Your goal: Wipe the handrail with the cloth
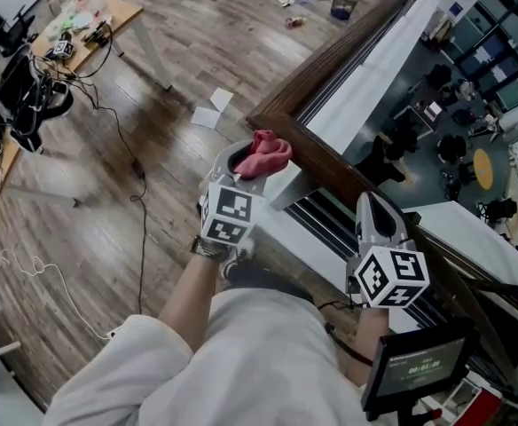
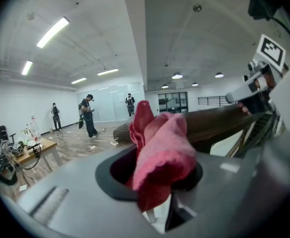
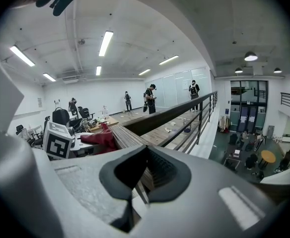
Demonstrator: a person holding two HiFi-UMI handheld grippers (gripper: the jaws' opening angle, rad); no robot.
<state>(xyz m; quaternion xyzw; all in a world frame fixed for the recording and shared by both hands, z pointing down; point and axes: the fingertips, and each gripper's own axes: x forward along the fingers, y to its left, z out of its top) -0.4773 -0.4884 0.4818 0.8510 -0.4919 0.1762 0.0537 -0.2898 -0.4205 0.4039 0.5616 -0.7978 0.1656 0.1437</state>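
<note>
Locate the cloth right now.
Head view, left of centre: the cloth is pinched in the tongs of the left gripper, at the corner of the handrail.

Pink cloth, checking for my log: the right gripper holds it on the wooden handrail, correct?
Not quite. The left gripper holds the pink cloth on the wooden handrail; the left gripper view shows it clamped between that gripper's jaws. The right gripper holds nothing.
</note>
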